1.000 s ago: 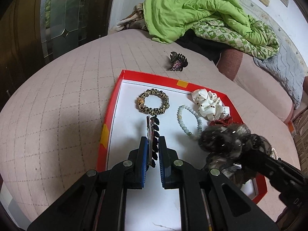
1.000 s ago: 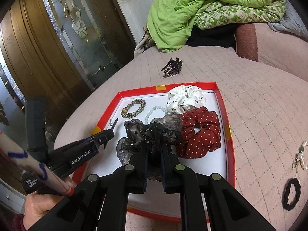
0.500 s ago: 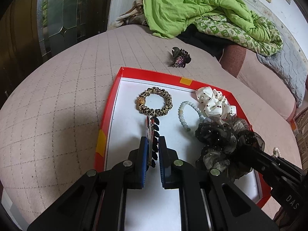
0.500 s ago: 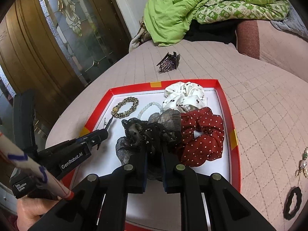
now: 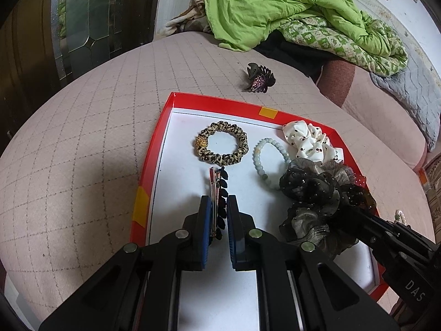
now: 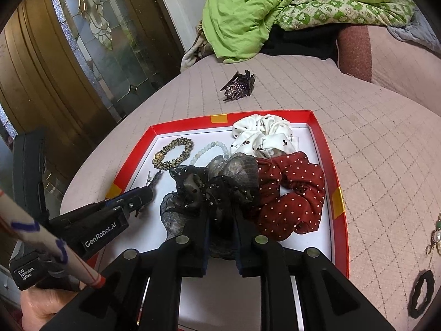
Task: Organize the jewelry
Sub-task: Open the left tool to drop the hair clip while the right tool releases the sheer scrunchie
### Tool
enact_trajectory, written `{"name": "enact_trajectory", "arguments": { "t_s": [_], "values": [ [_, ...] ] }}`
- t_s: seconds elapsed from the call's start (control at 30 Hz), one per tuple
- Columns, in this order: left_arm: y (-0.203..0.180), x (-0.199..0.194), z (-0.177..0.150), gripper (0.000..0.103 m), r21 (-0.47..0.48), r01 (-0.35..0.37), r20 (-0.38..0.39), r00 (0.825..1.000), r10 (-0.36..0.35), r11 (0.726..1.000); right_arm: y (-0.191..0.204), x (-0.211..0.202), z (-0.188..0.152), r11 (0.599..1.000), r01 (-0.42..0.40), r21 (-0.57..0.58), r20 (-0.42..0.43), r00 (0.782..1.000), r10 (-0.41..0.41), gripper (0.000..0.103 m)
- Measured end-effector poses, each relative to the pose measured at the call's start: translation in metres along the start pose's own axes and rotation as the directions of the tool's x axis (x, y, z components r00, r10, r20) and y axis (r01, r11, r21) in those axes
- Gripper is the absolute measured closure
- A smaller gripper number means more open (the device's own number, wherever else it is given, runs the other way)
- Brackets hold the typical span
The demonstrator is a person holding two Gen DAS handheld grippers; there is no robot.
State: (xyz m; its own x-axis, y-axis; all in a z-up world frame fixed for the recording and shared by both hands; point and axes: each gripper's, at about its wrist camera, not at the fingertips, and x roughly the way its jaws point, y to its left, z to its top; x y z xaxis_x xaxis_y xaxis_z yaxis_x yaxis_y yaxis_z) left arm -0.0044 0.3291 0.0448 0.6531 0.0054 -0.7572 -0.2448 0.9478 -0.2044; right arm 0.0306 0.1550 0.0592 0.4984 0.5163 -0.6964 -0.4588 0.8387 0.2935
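Both grippers over the red tray (image 5: 150, 178), placing step: left gripper (image 5: 219, 207) nearly closed on a barrette (image 5: 217, 190) low in the tray at 9 o'clock, right gripper (image 6: 220, 215) nearly closed on a black scrunchie (image 6: 209, 184) at tray centre, against the red scrunchie (image 6: 292, 193) at 3 o'clock. Next, likely: lower each, spread fingers, lift clear without snagging. Readable: "GenRobot.AI", "Data Acquisition System" on left gripper; "DAS" on right.

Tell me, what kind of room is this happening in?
Probably a bedroom at home: the red tray sits on a quilted pink bed cover, a crumpled green quilt lies beyond, and a wood-and-glass door stands beside.
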Motion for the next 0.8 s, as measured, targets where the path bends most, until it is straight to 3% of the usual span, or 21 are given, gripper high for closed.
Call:
{"name": "enact_trajectory", "arguments": {
  "t_s": [0.3,0.5,0.8],
  "values": [
    [0.0,0.002,0.0,0.091,-0.002,-0.01,-0.002,1.0,0.01,1.0,-0.002,-0.003,0.0,1.0,-0.012,0.008,-0.001,1.0,0.012,0.079],
    [-0.001,-0.002,-0.001,0.082,-0.008,-0.008,0.015,1.0,0.008,1.0,-0.001,-0.009,0.001,1.0,-0.019,0.007,0.007,1.0,0.019,0.072],
    [-0.004,-0.007,-0.002,0.081,-0.008,-0.014,0.031,0.999,0.014,1.0,0.0,-0.019,0.001,0.999,-0.039,0.02,0.019,0.999,0.038,0.071]
  ]
}}
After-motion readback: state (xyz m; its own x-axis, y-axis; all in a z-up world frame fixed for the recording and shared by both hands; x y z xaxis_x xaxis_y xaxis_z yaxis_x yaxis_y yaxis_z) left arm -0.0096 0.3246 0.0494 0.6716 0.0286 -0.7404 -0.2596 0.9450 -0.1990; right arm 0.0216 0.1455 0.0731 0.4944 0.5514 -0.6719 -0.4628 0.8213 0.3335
